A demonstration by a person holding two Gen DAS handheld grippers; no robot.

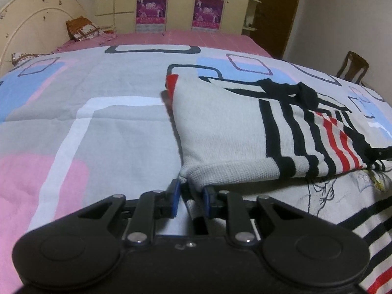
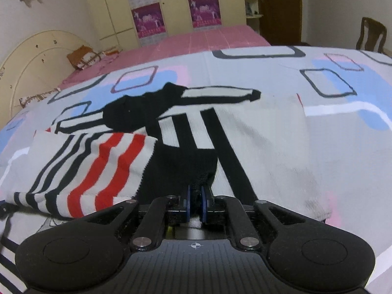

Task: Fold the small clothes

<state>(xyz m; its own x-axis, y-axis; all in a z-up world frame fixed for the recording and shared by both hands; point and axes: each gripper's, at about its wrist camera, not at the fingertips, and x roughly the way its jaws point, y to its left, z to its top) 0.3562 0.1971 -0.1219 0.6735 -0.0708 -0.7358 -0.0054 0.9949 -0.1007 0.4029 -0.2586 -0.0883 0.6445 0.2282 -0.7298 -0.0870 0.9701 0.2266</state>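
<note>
The left gripper (image 1: 191, 202) clenches the grey corner of a striped grey, black and red knitted sweater (image 1: 232, 132); the right gripper (image 2: 196, 204) pinches its black edge above the patterned bedspread (image 1: 110, 122).

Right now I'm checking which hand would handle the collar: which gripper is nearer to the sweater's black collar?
Right. The right gripper pinches black fabric just below the collar; the left gripper holds the sweater's grey corner, farther away.

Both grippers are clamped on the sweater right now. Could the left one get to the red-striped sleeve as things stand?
Probably not yet. The left gripper is shut on the sweater at its grey corner, and the red-striped sleeve lies across the garment on the far side. It would have to let go first; nothing else blocks the way.
</note>
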